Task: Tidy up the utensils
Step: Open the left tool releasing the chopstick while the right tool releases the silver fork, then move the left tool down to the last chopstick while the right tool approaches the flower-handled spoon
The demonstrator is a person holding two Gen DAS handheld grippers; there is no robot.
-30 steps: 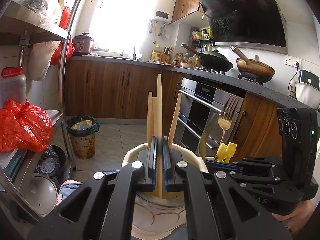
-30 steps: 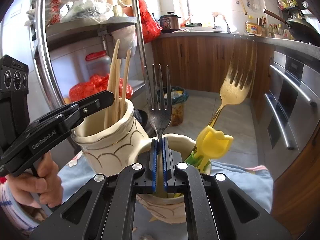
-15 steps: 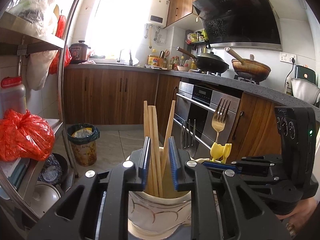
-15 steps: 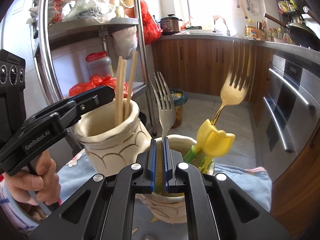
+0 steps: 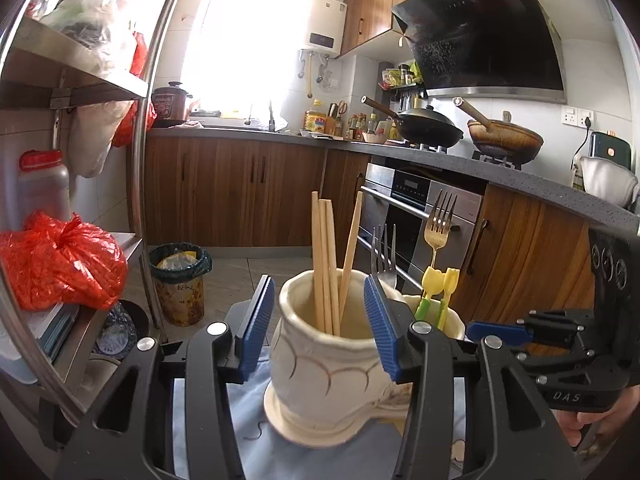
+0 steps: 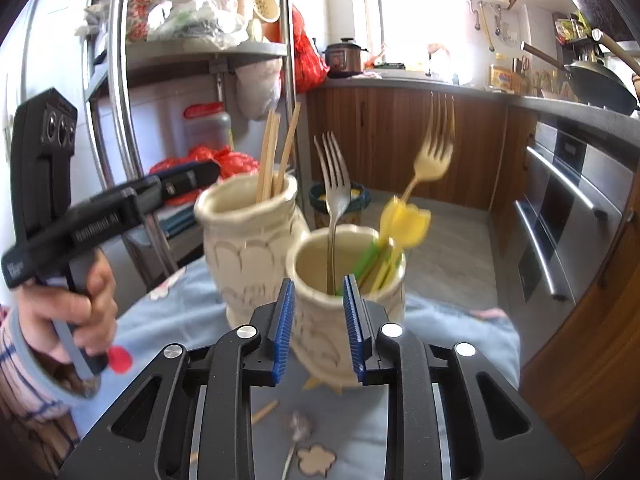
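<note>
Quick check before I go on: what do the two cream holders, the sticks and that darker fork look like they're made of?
Holders: likely glazed ceramic, with a thick uneven rim, glossy cream surface and incised scallop lines. Chopsticks: pale matte wood or bamboo; which one is unclear. Silver fork: apparently steel, grey and reflective.

L gripper [image 5: 318, 326] jaws opening, nothing clamped. Chopsticks [image 5: 326, 264] upright in cream jar [image 5: 320, 376]. Forks [image 5: 436, 224] in 2nd jar behind.
</note>
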